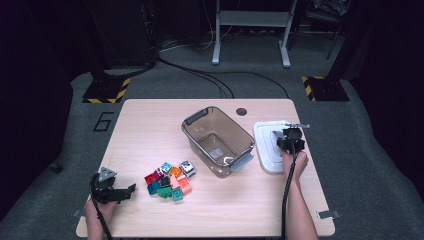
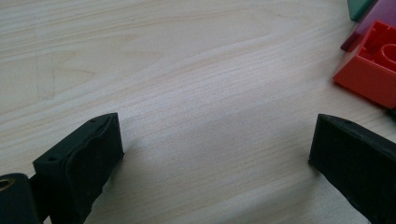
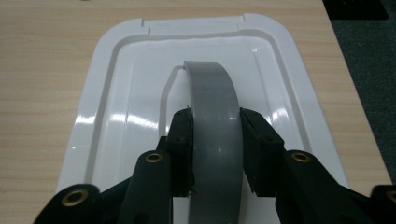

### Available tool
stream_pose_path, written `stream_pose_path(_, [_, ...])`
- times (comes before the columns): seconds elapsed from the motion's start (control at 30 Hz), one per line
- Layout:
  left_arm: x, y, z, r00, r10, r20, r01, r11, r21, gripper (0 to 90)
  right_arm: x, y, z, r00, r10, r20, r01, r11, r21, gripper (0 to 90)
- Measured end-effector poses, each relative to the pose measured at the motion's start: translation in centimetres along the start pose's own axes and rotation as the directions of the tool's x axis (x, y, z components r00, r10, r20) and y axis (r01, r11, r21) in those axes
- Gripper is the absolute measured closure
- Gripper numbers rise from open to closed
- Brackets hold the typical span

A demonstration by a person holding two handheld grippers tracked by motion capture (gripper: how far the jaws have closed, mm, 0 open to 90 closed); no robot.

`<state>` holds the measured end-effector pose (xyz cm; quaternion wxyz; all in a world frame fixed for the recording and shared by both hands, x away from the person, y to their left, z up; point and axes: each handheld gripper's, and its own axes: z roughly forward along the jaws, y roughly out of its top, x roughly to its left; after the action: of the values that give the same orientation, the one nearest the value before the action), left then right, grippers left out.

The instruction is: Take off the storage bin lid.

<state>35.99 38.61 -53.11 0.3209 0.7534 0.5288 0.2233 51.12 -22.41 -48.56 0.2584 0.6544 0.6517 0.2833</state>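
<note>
We take the clear bin (image 1: 218,141) at the middle of the counter (image 1: 150,120) as our landmark. The white lid (image 1: 267,145) lies flat just to the right of the bin, its long axis running away from the person, roughly parallel to the bin's right wall and close beside it.

The right gripper (image 3: 215,151) sits over the lid's centre with its jaws closed narrow on the grey handle (image 3: 212,107) — one pad on each side of the arched strap, both touching it. The handle runs along the lid's long axis, so the jaws cross it squarely. We judge the lid is gripped but not yet lifted; its rim appears flat on the counter.

The relation the next move turns on: the bin's open mouth lies to the left of the held lid, near and on the same axis, so a lift and short sideways carry should suffice without turning.

The left gripper (image 1: 120,192) rests well to the left of the bin, jaws spread wide and empty over bare wood. The coloured blocks (image 1: 170,180) lie between it and the bin — a red block (image 2: 373,70) shows just beyond its jaws.
</note>
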Motion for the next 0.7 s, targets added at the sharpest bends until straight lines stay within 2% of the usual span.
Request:
stream_pose_path(0.1, [0.0,0.0,0.0,1.0000,0.000,0.000,0.000,1.0000,0.001,2.7,0.0,-0.1,0.1,0.9999,-0.006,-0.009,0.006,1.000,-0.003,65.7])
stream_pose_path(0.27, [0.0,0.0,0.0,1.0000,0.000,0.000,0.000,1.0000,0.000,2.6,-0.4,-0.1,-0.6,0.9990,0.009,-0.043,-0.010,1.000,-0.004,52.7])
stream_pose_path(0.33, [0.0,0.0,0.0,1.0000,0.000,0.000,0.000,1.0000,0.001,2.6,-0.4,-0.2,-1.5,0.9981,-0.013,-0.061,0.012,1.000,-0.017,45.5])
stream_pose_path(0.37, [0.0,0.0,0.0,1.0000,0.000,0.000,0.000,1.0000,0.001,2.6,-0.4,-0.2,-1.5,0.9981,-0.013,-0.061,0.012,1.000,-0.017,45.5])
stream_pose_path(0.4, [0.0,0.0,0.0,1.0000,-0.001,-0.002,0.001,1.0000,-0.004,2.7,-0.2,-0.3,-2.3,0.9969,-0.019,-0.077,0.017,1.000,-0.025,38.9])
stream_pose_path(0.6, [0.0,0.0,0.0,1.0000,0.000,0.000,0.000,1.0000,0.001,2.6,0.2,-0.8,-4.3,0.9917,-0.053,-0.117,0.048,0.998,-0.048,28.1])
stream_pose_path(0.67, [0.0,0.0,0.0,1.0000,0.000,0.000,0.000,1.0000,0.000,2.6,0.3,-1.6,-5.5,0.9868,-0.078,-0.142,0.069,0.995,-0.067,22.3])
stream_pose_path(0.7, [0.0,0.0,0.0,1.0000,0.000,0.000,0.000,1.0000,0.000,2.6,0.3,-1.6,-5.5,0.9868,-0.078,-0.142,0.069,0.995,-0.067,22.3])
